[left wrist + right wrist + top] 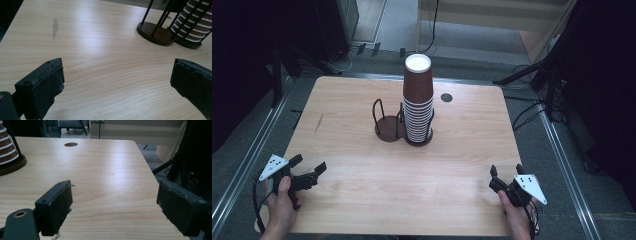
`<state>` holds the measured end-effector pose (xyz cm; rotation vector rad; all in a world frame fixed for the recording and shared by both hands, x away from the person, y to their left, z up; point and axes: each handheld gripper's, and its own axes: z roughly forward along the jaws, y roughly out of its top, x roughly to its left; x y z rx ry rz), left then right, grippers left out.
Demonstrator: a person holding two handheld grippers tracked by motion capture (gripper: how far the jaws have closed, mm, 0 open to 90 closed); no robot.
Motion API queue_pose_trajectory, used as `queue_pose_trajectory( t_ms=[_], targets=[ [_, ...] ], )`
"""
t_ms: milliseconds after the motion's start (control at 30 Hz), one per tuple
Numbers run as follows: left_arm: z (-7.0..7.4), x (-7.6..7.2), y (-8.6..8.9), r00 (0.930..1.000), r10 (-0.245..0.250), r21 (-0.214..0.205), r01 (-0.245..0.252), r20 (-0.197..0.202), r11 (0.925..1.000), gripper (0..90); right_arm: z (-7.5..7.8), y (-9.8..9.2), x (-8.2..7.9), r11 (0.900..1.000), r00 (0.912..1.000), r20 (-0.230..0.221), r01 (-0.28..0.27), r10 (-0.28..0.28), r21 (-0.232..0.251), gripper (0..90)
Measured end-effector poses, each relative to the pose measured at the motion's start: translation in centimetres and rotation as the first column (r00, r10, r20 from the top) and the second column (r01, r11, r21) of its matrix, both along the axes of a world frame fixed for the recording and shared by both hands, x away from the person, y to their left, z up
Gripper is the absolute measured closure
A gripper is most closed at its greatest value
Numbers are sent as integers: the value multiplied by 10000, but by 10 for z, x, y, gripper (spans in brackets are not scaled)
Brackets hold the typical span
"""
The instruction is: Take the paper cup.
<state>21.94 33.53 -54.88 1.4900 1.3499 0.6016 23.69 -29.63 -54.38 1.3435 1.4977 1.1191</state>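
Observation:
A tall stack of brown paper cups (pixel 417 98) stands upside down in the right ring of a dark two-ring wire holder (pixel 388 125) at the middle of the wooden table (pixel 362 190); the left ring is empty. My left gripper (pixel 310 167) rests open over the table's near left corner, nothing between its jaws. In the left gripper view the cup stack (pixel 193 17) and the holder (pixel 156 31) lie ahead at upper right. My right gripper (pixel 506 171) is open near the front right edge, also empty. The right gripper view catches the cups (pixel 7 147) at far left.
A round cable hole (pixel 446 97) sits in the table behind the cups. Dark stands and cables (pixel 537 75) crowd the floor to the right and left of the table. A faint grey smear (pixel 318 123) marks the wood at left.

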Motion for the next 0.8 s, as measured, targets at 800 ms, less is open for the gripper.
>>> queue_pose_trajectory(
  t_ms=[800],
  targets=[
    [-2,5,-6,9978,633,471,-624,-188,9969,0,14,34,12,9970,9972,144,-734,737,-227,117]
  ],
)
